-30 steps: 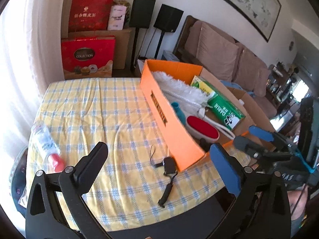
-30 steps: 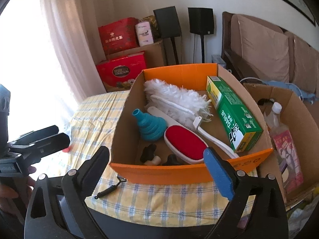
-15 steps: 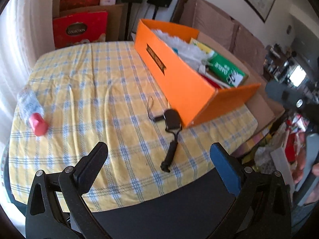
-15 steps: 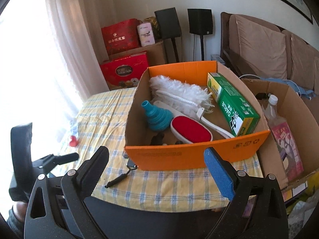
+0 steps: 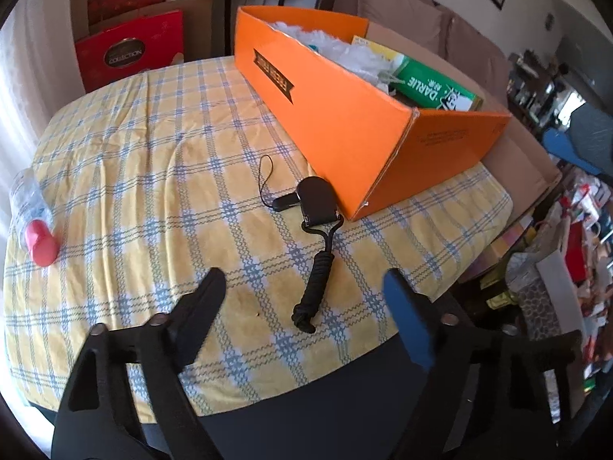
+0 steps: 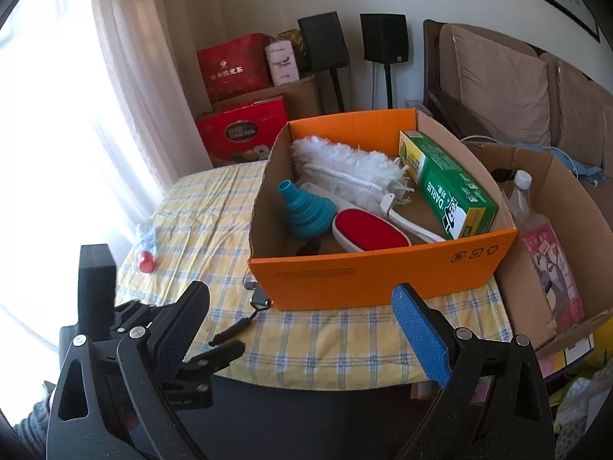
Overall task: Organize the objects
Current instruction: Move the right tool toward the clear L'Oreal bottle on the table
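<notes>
A black clip-like tool with a corded handle point(image 5: 316, 230) lies on the yellow checked tablecloth point(image 5: 153, 153), just left of the orange box point(image 5: 345, 115). My left gripper point(image 5: 306, 299) is open and empty, hovering over the table's near edge just short of the tool's handle. My right gripper point(image 6: 300, 310) is open and empty in front of the orange box point(image 6: 383, 268). The box holds a white duster point(image 6: 345, 168), a teal funnel point(image 6: 306, 207), a red lint brush point(image 6: 367, 230) and a green carton point(image 6: 452, 188). The tool also shows in the right wrist view point(image 6: 237, 326).
A clear bottle with a red cap point(image 5: 32, 222) lies at the table's left edge. A brown cardboard box point(image 6: 555, 230) with a bottle stands right of the orange box. Red gift boxes point(image 6: 241, 130), speakers and a sofa stand behind.
My left gripper has dropped lower and nearer to the black tool. My right gripper has pulled back from the orange box, so more of the table shows.
</notes>
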A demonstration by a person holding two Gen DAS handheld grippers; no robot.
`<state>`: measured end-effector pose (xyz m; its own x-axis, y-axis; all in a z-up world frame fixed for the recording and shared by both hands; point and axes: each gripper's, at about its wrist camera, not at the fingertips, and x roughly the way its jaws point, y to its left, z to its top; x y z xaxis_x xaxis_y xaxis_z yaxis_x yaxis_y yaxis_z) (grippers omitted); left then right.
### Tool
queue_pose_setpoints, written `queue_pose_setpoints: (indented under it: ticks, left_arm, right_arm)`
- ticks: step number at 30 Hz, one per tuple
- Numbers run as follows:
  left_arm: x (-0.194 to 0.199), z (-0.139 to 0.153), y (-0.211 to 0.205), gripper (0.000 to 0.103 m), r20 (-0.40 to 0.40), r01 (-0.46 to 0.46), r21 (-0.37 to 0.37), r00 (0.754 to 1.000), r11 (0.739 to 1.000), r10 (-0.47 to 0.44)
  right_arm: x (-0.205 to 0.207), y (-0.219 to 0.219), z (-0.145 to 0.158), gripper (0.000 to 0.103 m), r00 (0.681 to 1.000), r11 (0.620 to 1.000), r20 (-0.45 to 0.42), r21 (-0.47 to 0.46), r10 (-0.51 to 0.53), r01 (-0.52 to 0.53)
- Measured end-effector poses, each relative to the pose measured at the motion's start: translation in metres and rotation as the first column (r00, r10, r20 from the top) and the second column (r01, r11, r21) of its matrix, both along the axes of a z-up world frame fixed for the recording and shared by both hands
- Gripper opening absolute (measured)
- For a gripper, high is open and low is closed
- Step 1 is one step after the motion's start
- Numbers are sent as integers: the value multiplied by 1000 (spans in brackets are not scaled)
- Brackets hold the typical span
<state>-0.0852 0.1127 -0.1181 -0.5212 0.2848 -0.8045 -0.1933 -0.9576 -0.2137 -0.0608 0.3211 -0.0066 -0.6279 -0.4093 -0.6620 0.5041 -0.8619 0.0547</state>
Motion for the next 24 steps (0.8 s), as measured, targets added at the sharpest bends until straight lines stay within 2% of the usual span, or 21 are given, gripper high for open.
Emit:
queue_pose_setpoints:
  ticks: [3,5,6,7,8,16,19,24]
  left_arm:
    - [-5,-5,5,50,9,14,-21,1000,1000,-14]
    - [-5,-5,6,41,-4,17,-39,1000,999,-17]
    - [-5,-5,7,33,-8,15,-49,1000,999,-15]
    - [-6,-5,6,19,-7,14,-49,1000,999,-14]
    - [-6,-5,5,11,-2,15,-42,1000,999,-15]
    - [4,7,-13,9,-10,-14,31,1000,999,14]
    - [12,24,-33,9,-37,-51,108,998,993,55]
    - [22,55,-65,9,-91,-99,188,989,977,117]
  right_arm:
    - [1,0,-1,98,1000,1000,3,-2,0,0]
    - [2,1,-2,98,1000,1000,6,-4,0,0]
    - [1,1,-2,98,1000,1000,8,-4,1,-1]
    - [2,2,-2,98,1000,1000,9,-5,1,0]
    - [2,2,-3,98,1000,1000,9,-5,1,0]
    - [3,-2,-2,98,1000,1000,10,-7,10,-10]
    - [4,-7,-1,98,1000,1000,10,-9,24,-24]
    - [6,-20,4,98,998,998,2,-14,56,-56]
